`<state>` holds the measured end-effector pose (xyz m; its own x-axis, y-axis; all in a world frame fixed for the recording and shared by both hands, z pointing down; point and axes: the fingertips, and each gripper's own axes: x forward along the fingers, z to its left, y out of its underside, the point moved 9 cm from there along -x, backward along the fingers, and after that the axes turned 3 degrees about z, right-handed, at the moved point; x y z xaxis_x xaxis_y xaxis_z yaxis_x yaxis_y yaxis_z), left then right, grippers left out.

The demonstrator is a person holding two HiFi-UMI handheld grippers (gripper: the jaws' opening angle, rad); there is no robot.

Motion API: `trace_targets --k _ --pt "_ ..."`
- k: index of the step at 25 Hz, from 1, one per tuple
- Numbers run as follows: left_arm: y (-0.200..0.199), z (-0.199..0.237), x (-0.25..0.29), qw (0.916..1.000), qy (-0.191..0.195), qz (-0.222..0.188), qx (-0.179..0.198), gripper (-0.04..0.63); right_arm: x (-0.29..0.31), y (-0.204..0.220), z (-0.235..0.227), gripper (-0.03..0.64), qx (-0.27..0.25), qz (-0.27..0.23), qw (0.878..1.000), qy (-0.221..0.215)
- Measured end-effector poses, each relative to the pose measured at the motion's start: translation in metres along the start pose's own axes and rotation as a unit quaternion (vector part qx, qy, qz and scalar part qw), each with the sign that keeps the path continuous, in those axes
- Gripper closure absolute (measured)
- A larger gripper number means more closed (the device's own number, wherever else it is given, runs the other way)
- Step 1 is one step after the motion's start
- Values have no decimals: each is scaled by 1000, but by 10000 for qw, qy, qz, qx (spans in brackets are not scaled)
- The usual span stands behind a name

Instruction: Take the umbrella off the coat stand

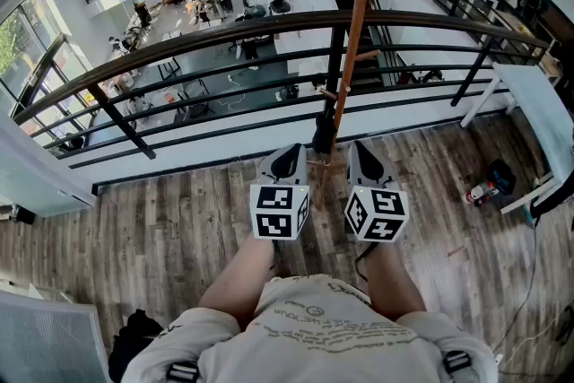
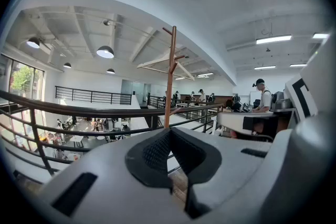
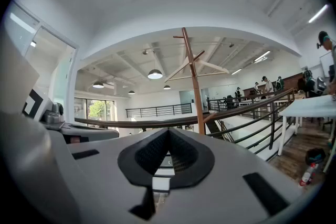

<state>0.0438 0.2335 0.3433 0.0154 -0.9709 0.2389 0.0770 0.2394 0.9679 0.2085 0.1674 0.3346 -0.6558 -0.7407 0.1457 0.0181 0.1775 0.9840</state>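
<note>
The coat stand (image 1: 355, 31) is a thin orange-brown pole with pegs, standing by the black railing (image 1: 179, 49). A small dark folded thing, apparently the umbrella (image 1: 323, 137), hangs low on the pole just above the floor. My left gripper (image 1: 287, 162) and right gripper (image 1: 365, 164) are side by side just short of it, one on each side of the pole's foot. Both are shut with nothing between the jaws. The pole (image 2: 169, 81) rises behind my left gripper (image 2: 170, 131) in the left gripper view. It also rises (image 3: 193, 86) behind my right gripper (image 3: 168, 131), and both bodies hide the umbrella.
The railing guards a drop to a lower floor. A white table (image 1: 538, 103) stands at the right, with a red and black tool (image 1: 484, 190) on the wooden floor beside it. A black bag (image 1: 134, 338) lies at the lower left. People work at desks far behind.
</note>
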Motion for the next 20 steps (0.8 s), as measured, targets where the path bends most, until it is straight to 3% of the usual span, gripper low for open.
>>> trace_targets --k 15,20 --pt "10 29 -16 9997 257 -44 -42 591 3 8 36 614 212 -53 9997 147" --pt "17 46 -22 9987 440 7 239 591 10 13 61 614 265 64 9988 406"
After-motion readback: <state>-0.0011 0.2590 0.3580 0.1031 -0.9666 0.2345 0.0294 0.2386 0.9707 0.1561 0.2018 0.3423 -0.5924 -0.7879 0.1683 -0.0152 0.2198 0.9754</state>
